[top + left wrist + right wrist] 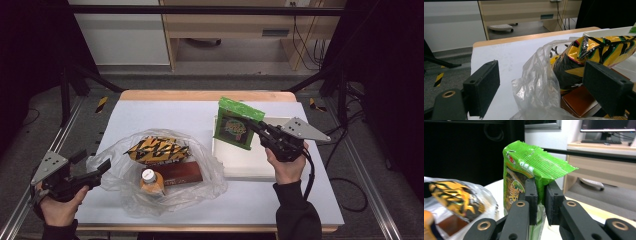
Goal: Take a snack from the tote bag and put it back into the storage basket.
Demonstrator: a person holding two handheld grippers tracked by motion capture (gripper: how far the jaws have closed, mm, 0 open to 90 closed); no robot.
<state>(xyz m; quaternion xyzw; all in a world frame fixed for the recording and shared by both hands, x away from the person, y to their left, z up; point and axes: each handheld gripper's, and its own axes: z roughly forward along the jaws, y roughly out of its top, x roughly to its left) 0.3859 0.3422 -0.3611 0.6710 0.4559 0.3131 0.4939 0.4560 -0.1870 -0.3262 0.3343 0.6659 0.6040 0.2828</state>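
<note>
Green packet [524, 170] clamped by right gripper [541, 202]; bottom edge cut off.

The table [280, 200] has a white top with a pale wooden edge [200, 95] at its far side; it stands on grey carpet floor [210, 80]; metal rails [367, 190] run along both sides of it, with yellow-and-black hazard tape [101, 104] near the far corners. Black frame bars [200, 10] cross overhead; dark curtains [30, 60] close off the left and right. Beyond stands a light wooden desk [225, 25] with cables [305, 40] hanging at its right end; a white panel [120, 35] sits left of it. In the right gripper view a monitor [609, 125] and keyboard [596, 142] rest on a desk [599, 167].
</note>
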